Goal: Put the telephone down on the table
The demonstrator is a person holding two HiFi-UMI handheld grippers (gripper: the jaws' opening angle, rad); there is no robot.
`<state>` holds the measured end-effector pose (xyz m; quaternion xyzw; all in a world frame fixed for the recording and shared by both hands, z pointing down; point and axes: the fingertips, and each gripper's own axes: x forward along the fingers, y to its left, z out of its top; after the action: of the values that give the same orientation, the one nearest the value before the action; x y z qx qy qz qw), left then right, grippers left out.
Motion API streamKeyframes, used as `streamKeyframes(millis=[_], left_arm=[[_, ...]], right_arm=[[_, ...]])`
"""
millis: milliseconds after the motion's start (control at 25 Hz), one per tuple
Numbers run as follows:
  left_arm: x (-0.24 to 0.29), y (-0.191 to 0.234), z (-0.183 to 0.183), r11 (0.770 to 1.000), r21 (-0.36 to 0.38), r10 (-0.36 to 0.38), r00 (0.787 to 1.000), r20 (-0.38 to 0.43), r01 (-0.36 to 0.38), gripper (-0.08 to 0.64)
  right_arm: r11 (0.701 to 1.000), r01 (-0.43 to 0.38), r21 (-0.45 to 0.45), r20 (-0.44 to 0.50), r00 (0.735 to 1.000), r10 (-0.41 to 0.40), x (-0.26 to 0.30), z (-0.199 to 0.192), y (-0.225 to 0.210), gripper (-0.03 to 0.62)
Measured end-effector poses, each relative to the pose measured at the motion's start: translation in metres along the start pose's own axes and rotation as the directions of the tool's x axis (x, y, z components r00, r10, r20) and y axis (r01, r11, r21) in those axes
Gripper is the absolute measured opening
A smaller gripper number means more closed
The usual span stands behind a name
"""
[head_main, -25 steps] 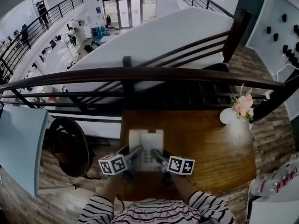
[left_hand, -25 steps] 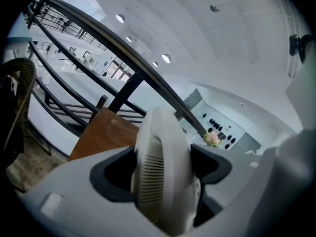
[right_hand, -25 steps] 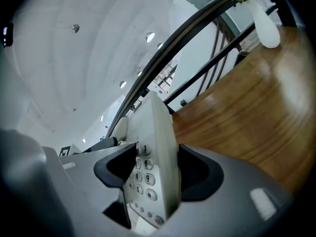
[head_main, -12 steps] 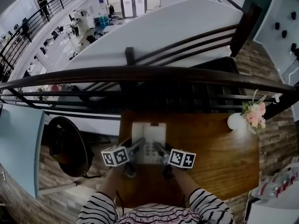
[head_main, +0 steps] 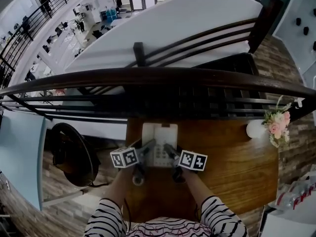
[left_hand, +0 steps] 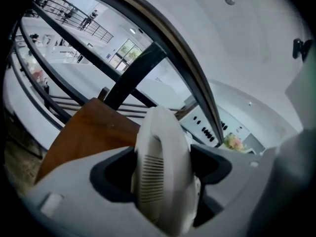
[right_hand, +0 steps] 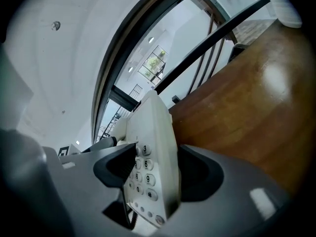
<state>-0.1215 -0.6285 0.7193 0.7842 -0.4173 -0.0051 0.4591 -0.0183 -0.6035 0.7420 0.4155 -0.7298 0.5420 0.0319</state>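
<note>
At the table's far left corner: one white telephone (head_main: pixel 159 141), long axis running from far edge toward the near edge, handset on its left side, keypad on its right. Whether its underside touches the wood cannot be told.

Item, table (head_main: pixel 232 172): brown wood, glossy, set against a dark railing (head_main: pixel 163 77) along its far edge.

Item, left gripper (head_main: pixel 147 146): reaches in from the near side to the telephone's left near part. Jaws pinching the telephone at the handset (left_hand: pixel 163 172), one dark pad on each side of the ribbed earpiece. Marker cube (head_main: pixel 124 158) over the table's left edge.

Item, right gripper (head_main: pixel 169 150): reaches in from the near side to the telephone's right near part. Jaws clamped on the telephone body, one pad over the keypad (right_hand: pixel 143 174), the other against the plain outer side. Its marker cube (head_main: pixel 193 160) sits over the table, just right of the telephone.

Item, white vase (head_main: pixel 256 129) with pink flowers (head_main: pixel 279 124): far right corner of the table, well apart from the telephone.

Item, dark round chair (head_main: pixel 69 154): on the floor beyond the table's left edge.

Item, striped sleeves (head_main: pixel 106 221): at the table's near edge, behind both grippers.
</note>
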Motion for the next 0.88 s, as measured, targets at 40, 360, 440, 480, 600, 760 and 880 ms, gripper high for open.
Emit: streamKeyframes(millis=[40, 360, 440, 480, 600, 760, 880], left_arm=[[0.002, 0.003, 0.000, 1.000, -0.002, 0.006, 1.000, -0.006, -0.006, 0.350], [0.017, 0.016, 0.004, 0.999, -0.024, 0.031, 0.999, -0.037, -0.031, 0.348], [0.019, 0.017, 0.003, 0.999, -0.018, 0.032, 0.999, -0.035, -0.033, 0.348], [0.019, 0.016, 0.002, 0.999, -0.017, 0.032, 0.999, -0.033, -0.032, 0.348], [0.020, 0.016, 0.003, 0.999, -0.011, 0.030, 0.999, -0.028, -0.030, 0.351], [0.020, 0.016, 0.003, 1.000, -0.012, 0.025, 1.000, -0.018, -0.025, 0.354], [0.013, 0.014, 0.004, 1.000, 0.010, 0.015, 1.000, 0.026, -0.015, 0.351]], right_arm=[[1.000, 0.003, 0.004, -0.003, 1.000, -0.003, 0.003, 0.001, -0.001, 0.264], [0.999, 0.027, 0.032, -0.029, 0.999, -0.026, 0.020, 0.005, -0.013, 0.267], [0.999, 0.028, 0.030, -0.033, 0.999, -0.027, 0.021, 0.005, -0.015, 0.270], [0.999, 0.028, 0.028, -0.034, 0.999, -0.027, 0.022, 0.006, -0.017, 0.275], [0.999, 0.024, 0.031, -0.039, 0.999, -0.023, 0.023, 0.006, -0.018, 0.281], [1.000, 0.010, 0.020, -0.039, 0.999, -0.009, 0.022, 0.005, -0.018, 0.281], [1.000, 0.014, -0.018, -0.024, 1.000, -0.014, 0.017, 0.003, -0.018, 0.279]])
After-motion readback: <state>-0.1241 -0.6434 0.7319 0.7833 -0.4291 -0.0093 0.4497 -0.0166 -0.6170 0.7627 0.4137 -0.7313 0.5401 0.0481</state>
